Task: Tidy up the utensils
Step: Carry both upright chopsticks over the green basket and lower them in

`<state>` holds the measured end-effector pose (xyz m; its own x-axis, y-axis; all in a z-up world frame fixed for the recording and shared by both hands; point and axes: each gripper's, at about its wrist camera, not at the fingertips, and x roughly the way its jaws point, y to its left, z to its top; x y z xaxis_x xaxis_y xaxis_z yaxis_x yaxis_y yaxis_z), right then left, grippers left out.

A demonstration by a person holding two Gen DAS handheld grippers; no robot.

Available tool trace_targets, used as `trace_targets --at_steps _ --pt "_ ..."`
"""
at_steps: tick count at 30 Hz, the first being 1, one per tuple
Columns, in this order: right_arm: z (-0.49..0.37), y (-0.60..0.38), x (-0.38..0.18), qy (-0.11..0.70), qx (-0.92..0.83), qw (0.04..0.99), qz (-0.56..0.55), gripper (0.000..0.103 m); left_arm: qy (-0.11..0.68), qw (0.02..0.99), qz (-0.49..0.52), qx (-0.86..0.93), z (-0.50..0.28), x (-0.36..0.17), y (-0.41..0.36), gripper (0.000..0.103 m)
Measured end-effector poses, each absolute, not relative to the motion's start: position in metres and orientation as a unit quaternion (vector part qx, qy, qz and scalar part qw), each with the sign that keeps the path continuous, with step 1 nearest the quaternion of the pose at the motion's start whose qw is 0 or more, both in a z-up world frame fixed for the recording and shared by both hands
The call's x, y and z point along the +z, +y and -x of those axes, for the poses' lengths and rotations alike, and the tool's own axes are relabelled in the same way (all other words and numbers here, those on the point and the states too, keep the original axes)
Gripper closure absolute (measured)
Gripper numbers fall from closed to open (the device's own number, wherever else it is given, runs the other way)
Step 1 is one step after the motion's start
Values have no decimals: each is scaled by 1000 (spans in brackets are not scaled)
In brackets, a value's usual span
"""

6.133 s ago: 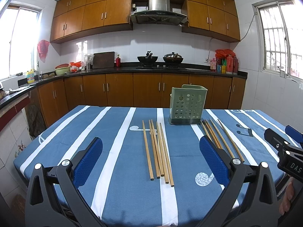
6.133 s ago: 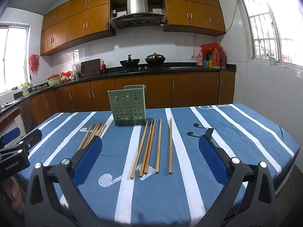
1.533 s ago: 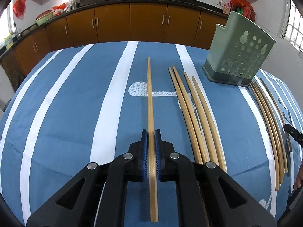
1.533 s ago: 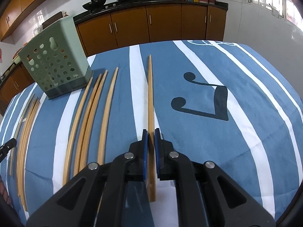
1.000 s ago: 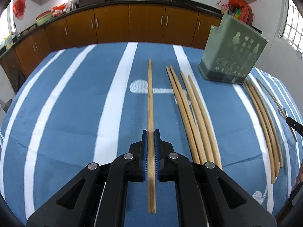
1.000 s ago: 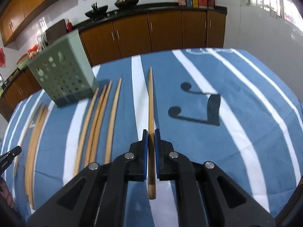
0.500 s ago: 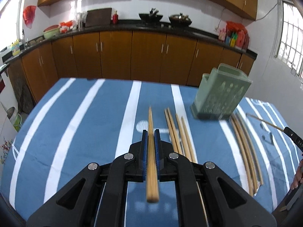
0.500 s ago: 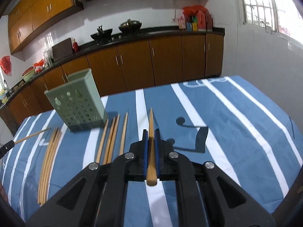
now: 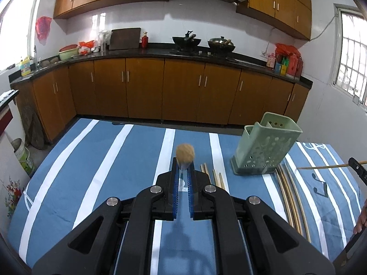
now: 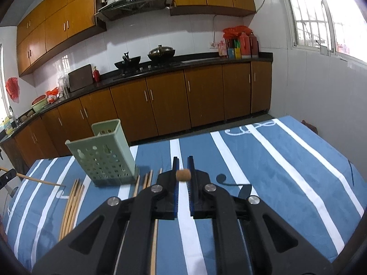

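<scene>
Chopsticks (image 9: 185, 153) (image 10: 182, 175), one clamped end-on in each gripper (image 9: 182, 178) (image 10: 182, 178), I hold clear of the table (image 9: 114, 160) so each can drop upright into the green holder (image 9: 263, 151).

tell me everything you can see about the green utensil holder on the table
The green utensil holder is a pale green box of what looks like plastic, open at the top, its walls pierced with round holes and one keyhole-shaped slot. A divider splits the inside into compartments, and no utensil sticks out of it. It stands upright on a darker base on the blue striped tablecloth. Loose chopsticks lie on the cloth to either side of it. Neither gripper touches it.
</scene>
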<state>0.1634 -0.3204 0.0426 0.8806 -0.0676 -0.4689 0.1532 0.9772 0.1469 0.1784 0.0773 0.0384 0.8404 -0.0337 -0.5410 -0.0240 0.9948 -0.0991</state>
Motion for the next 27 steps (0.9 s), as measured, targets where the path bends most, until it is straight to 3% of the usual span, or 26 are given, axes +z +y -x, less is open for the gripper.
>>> trace_targets --at_steps 12,27 --pt "-174 -321 66 214 -40 971 -98 95 258 965 48 -8 -182 57 79 96" --pt "-179 -306 200 95 53 986 -126 95 123 989 62 -61 -185 172 42 96"
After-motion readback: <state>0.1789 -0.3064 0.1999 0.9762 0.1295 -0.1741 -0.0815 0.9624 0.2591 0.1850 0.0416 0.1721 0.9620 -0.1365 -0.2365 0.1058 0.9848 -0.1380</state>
